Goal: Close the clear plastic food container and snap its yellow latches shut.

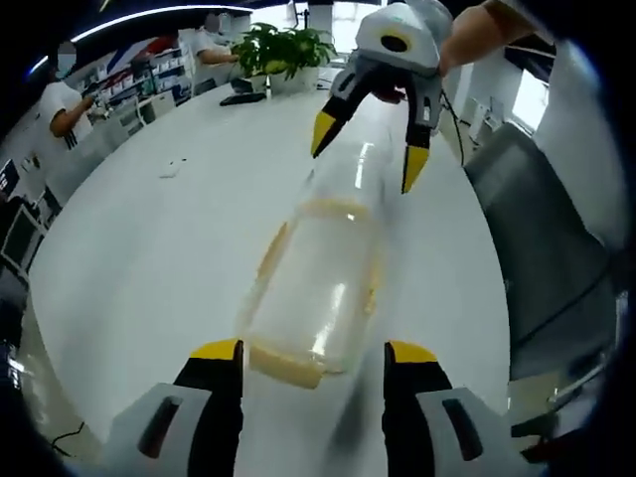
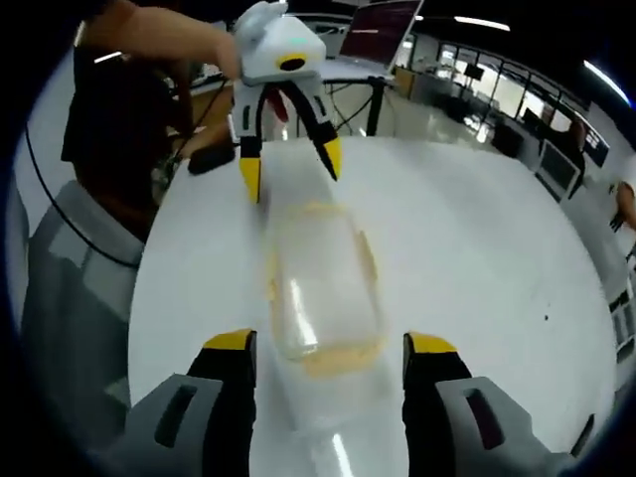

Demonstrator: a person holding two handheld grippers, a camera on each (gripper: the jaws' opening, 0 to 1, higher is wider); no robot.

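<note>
So the clear plastic container (image 1: 316,288) is lying flat on the white surface (image 1: 149,238), long and narrow, sitting between the two grippers, which face each other from opposite ends. It's pretty blurry, but you can make out yellowish edging along its sides and at the near end in both views. I honestly can't tell whether the lid is fully seated or whether any latch is snapped.

In the left gripper view, the left gripper (image 1: 313,363) has its yellow-tipped jaws spread wide on either side of the container's near end, not gripping it. The right gripper (image 1: 366,154) hangs over the far end, jaws also spread wide, with a hand behind it.

Right gripper view is the mirror: the right gripper (image 2: 330,353) straddles the near end, the left gripper (image 2: 290,169) sits at the far one.

There's a potted plant (image 1: 283,50) at the far edge of the surface.
</note>
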